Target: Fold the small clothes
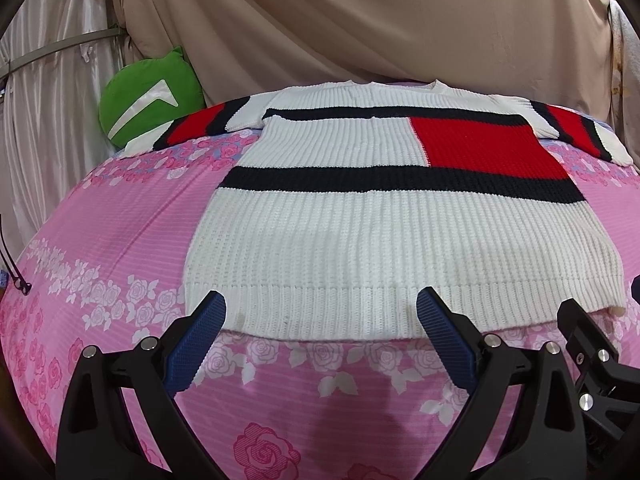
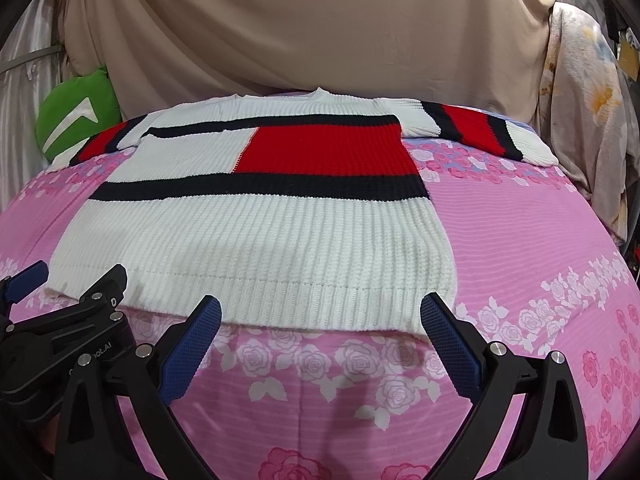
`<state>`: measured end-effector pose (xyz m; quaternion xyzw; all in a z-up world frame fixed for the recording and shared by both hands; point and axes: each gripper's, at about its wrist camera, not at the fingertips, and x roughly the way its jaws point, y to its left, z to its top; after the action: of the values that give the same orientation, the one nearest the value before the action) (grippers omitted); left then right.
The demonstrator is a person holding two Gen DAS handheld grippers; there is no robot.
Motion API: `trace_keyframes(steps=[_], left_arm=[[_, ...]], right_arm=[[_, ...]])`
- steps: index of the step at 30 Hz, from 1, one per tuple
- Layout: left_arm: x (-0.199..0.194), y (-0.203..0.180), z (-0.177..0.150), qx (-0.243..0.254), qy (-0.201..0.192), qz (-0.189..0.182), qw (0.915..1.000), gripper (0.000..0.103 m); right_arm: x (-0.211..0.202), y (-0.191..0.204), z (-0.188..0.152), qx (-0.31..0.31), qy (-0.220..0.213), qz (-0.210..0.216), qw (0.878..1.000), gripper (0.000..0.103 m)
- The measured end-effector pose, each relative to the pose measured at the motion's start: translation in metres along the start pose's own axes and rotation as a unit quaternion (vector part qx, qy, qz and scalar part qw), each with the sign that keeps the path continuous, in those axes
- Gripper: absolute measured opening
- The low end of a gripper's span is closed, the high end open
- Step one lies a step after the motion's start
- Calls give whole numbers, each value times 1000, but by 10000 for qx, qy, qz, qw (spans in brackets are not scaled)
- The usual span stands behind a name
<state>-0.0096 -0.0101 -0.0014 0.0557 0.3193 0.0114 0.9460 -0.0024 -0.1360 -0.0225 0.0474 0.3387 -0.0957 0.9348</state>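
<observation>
A white knit sweater [image 1: 400, 240] with black stripes and a red block lies flat on the pink bedsheet, sleeves spread out at the far end. My left gripper [image 1: 320, 308] is open, its blue pads just over the left part of the ribbed hem. The right gripper's black body [image 1: 592, 344] shows at the right edge of this view. In the right wrist view the same sweater [image 2: 260, 236] fills the middle. My right gripper [image 2: 320, 312] is open at the hem's right part, near the corner. The left gripper [image 2: 72, 304] appears at the left, fingers apart.
A pink rose-print sheet [image 1: 100, 240] covers the bed. A green cushion [image 1: 148, 100] rests at the far left by the beige drapes [image 1: 360, 20]. A pale floral cloth [image 2: 580, 120] hangs at the far right. Bare sheet [image 2: 540, 220] lies right of the sweater.
</observation>
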Motion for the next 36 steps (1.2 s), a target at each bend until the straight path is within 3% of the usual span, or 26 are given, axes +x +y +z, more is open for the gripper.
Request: trace_keyframes(steps=[6, 11, 18, 36], left_arm=[[1, -1, 0, 6, 21, 21, 10000, 94], [3, -1, 0, 1, 54, 43, 10000, 94], [5, -2, 1, -18, 128, 59, 9999, 94], [7, -3, 3, -30, 176, -6, 9998, 94]], right_arm=[[1, 0, 0, 3, 37, 1, 10000, 98], [0, 3, 1, -79, -194, 11, 9998, 98], [5, 5, 2, -199, 247, -19, 9995, 98], [4, 4, 2, -124, 123, 10, 9998, 98]])
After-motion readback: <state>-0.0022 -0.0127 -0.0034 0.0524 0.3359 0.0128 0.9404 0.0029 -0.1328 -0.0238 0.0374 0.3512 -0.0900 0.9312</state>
